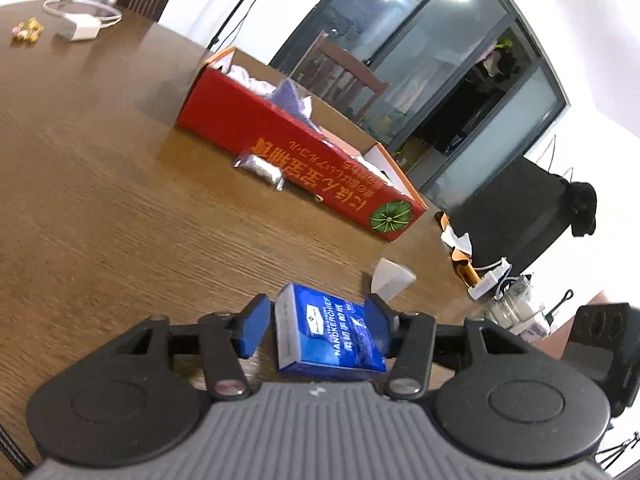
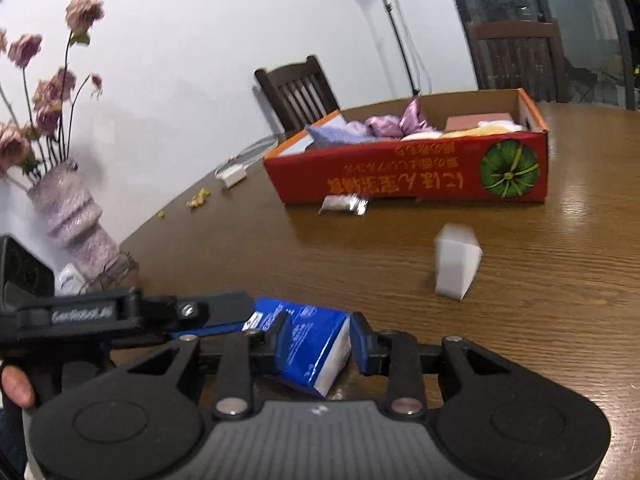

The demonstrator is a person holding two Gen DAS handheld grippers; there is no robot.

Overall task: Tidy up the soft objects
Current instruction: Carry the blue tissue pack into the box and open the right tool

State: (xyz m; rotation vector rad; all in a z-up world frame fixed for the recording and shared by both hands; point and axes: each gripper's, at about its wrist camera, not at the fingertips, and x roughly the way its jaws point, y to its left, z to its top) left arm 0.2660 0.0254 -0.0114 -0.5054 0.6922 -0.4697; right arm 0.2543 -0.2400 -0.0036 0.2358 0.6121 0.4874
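Presently the blue tissue pack (image 1: 330, 334) is sitting between the left gripper (image 1: 316, 326) pads, which are standing partly open with a gap on one side, gripping nothing. The right gripper (image 2: 316, 338) is straddling the pack's end, jaws narrow; firm contact cannot be confirmed. Judged light, soft, slick-wrapped: pinch its broad faces at mid-length. The red box (image 2: 408, 172) is lying well ahead.

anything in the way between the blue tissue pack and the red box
Mostly clear. The tissue pack sits between the right gripper's fingers, the red box across bare table. Only a white block stands off to the right, and a small silver packet lies against the box's front wall.
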